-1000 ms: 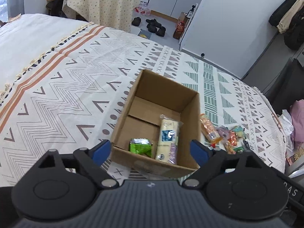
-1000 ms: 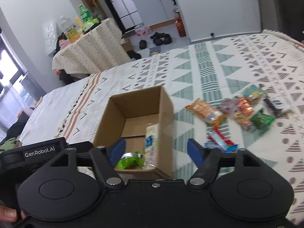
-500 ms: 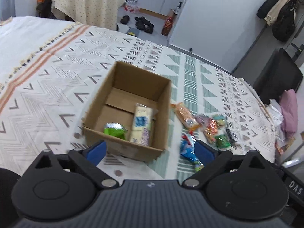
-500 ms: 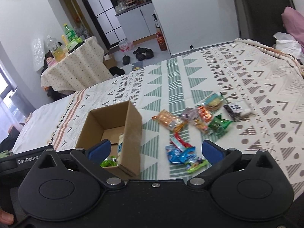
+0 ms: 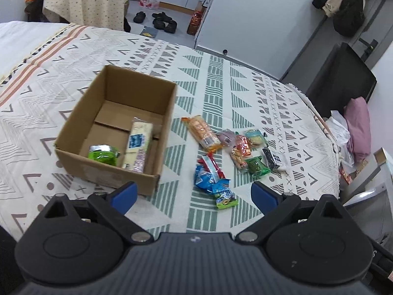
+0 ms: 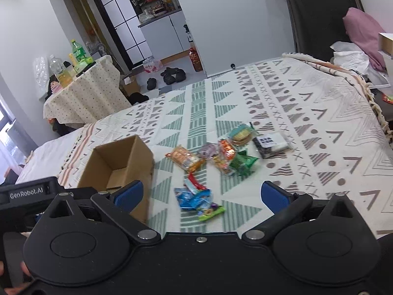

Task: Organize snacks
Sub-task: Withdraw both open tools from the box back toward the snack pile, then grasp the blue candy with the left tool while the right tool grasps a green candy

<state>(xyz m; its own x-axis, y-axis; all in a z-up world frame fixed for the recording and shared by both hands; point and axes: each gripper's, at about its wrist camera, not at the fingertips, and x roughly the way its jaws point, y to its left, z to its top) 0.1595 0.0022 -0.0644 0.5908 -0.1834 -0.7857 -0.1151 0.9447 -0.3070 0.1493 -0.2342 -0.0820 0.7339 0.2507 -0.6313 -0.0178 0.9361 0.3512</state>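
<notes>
loose snacks (image 5: 235, 152) beside cardboard box (image 5: 118, 174).

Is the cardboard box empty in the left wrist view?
No: the cardboard box already holds a green packet and a long pale yellow packet lying on its floor.

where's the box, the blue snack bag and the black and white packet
box (image 5: 169, 103), left wrist view, on its right wall
blue snack bag (image 6: 191, 198), right wrist view, on its middle
black and white packet (image 6: 271, 141), right wrist view, on its top face
</notes>
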